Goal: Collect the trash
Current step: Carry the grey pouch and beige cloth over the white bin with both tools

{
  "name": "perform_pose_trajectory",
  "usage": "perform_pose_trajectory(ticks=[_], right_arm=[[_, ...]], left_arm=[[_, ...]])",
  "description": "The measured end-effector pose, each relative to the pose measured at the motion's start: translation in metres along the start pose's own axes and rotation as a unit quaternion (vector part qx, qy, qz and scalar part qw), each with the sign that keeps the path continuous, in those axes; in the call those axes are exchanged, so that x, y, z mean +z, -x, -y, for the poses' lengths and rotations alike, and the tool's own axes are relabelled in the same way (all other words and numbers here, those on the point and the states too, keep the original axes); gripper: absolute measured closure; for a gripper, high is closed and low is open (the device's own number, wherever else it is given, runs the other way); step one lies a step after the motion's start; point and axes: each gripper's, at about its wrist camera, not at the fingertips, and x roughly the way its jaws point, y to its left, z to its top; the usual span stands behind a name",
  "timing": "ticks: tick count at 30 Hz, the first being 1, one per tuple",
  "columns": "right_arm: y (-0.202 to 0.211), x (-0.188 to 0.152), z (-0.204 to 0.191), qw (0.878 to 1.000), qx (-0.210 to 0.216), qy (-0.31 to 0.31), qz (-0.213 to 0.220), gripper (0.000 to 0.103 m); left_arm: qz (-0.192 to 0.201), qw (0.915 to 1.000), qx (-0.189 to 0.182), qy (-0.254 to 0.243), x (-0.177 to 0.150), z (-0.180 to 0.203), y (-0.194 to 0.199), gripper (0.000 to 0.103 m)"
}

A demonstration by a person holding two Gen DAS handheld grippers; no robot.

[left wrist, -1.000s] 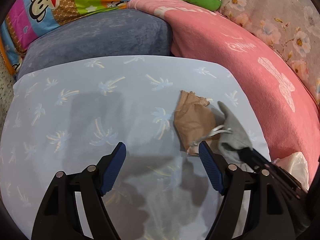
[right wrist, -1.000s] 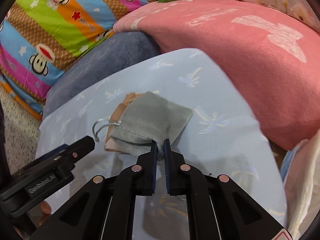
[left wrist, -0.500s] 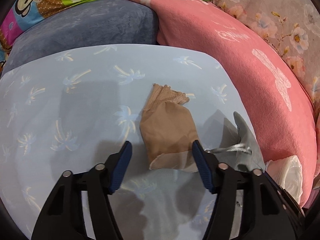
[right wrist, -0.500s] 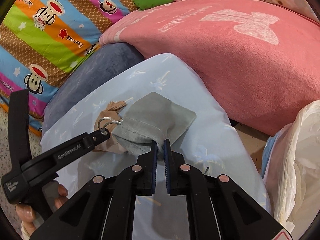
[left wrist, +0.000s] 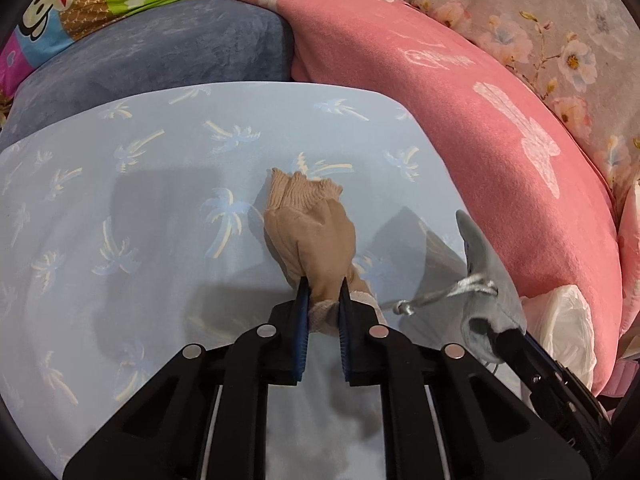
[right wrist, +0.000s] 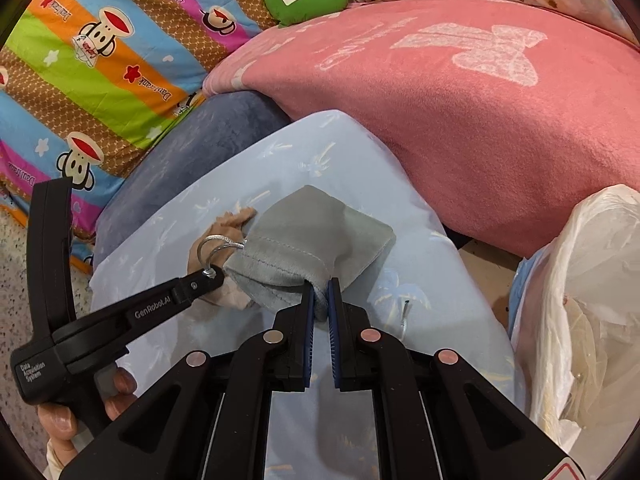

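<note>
My left gripper [left wrist: 323,289] has moved onto the ribbed tan knit sock [left wrist: 314,236], jaws closing on it; my right gripper [right wrist: 319,289] still pinches the soft grey velvet drawstring pouch [right wrist: 316,246] beside the sock.

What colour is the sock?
Tan, with a ribbed cuff; the sock shows best in the left wrist view.

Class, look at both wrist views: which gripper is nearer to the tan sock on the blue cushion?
Left. The left gripper is closing around the tan sock; the right gripper holds the grey pouch beside it.
</note>
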Motion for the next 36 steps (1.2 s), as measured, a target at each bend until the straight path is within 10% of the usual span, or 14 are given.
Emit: perform_pose_trajectory(ticks=[36], right_arm=[[0.216,-0.017,0.105,0.986,-0.021,-0.059,0.157,0.096]], left_arm=[[0.098,0.9816,-0.054,-0.154,-0.058,0.173,0.119,0.090]])
